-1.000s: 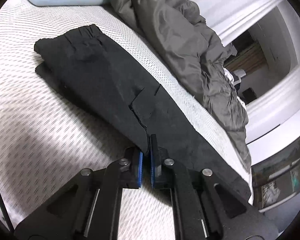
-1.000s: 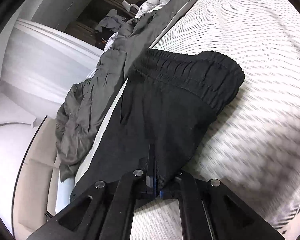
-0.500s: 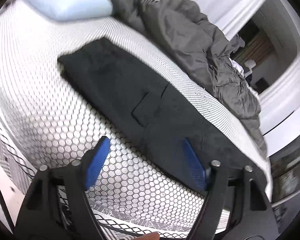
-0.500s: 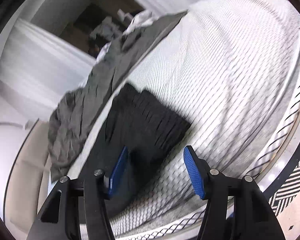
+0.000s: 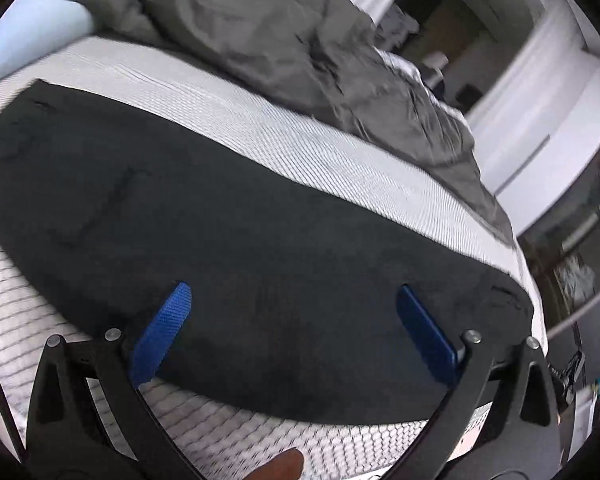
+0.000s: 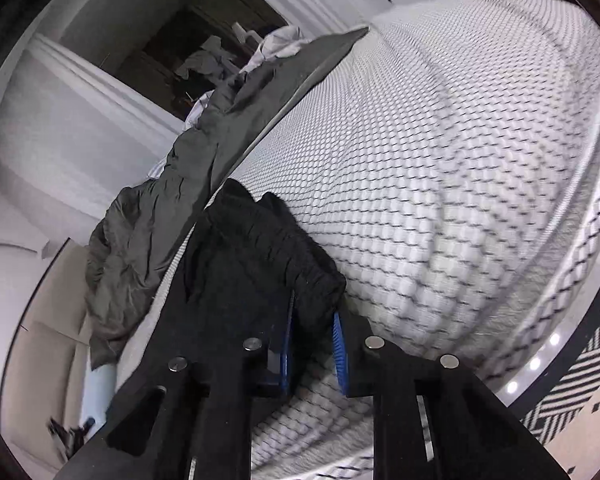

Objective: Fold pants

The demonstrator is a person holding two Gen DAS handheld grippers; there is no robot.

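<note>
Black pants [image 5: 240, 220] lie lengthwise, folded leg on leg, on a white mesh-patterned mattress [image 5: 340, 152]. My left gripper [image 5: 294, 320] hovers over the leg part near the hem end. Its jaws are opening and stand wide, and the blue pads [image 5: 164, 332] touch nothing. In the right wrist view the gathered waistband end of the pants [image 6: 252, 264] lies close in front. My right gripper [image 6: 312, 340] is closing on the waistband's near corner. The black fabric fills the narrow gap between the pad tips.
A crumpled grey duvet [image 5: 280, 32] lies along the far side of the bed, with a pale blue pillow [image 5: 28, 40] at its left. A person's fingertip [image 5: 280, 468] shows at the bottom edge. The mattress edge [image 6: 560, 280] drops to a black-and-white patterned rug [image 6: 580, 392].
The left gripper let go of the pants' edge, opened wide and slid along the leg toward the hem. The right gripper opened, drew back, then narrowed onto the waistband corner.
</note>
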